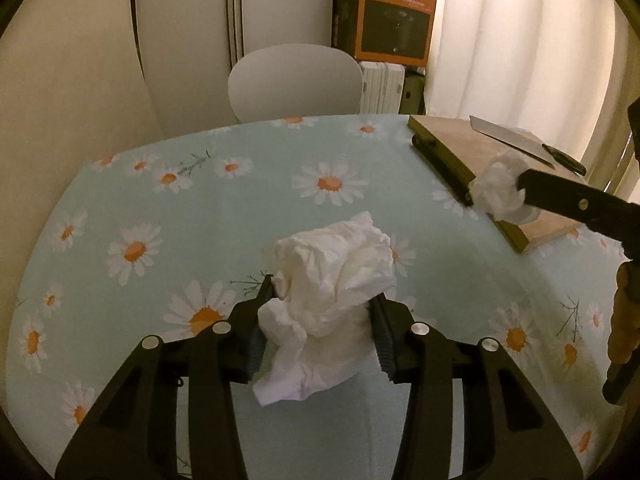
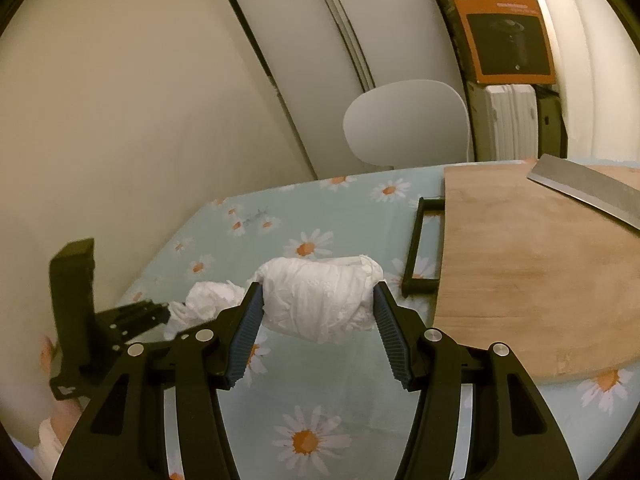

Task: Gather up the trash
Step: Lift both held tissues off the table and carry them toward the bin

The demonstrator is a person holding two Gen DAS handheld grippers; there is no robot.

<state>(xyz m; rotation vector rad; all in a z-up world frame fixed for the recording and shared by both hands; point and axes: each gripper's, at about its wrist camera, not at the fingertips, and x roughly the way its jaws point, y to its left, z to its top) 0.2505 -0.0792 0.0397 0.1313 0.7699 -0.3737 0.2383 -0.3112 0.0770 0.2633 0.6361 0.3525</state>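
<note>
**Crumpled tissues held in both claws above the daisy-print tablecloth**

Tissue wads were the trash in hand. The left gripper (image 1: 322, 312) was closed partway on a loose crumpled tissue (image 1: 332, 276), which filled the gap between its pads and spilled out ahead of and below the fingertips. The right gripper (image 2: 318, 312) pinched a tighter, rolled tissue wad (image 2: 320, 296) between its ribbed fingertips, jaws closed only as far as the wad allowed. Just to the right of that claw lay the wooden cutting board (image 2: 540, 272), with a cleaver (image 2: 588, 192) resting on its far side; the tablecloth (image 2: 320, 408) lay beneath both claws. No bin appeared in either view. As a judgement, the left load was the likelier to slip: its hanging tail could snag or pull free during transport. A swing rightward by the right claw risked striking the board or cleaver.
</note>
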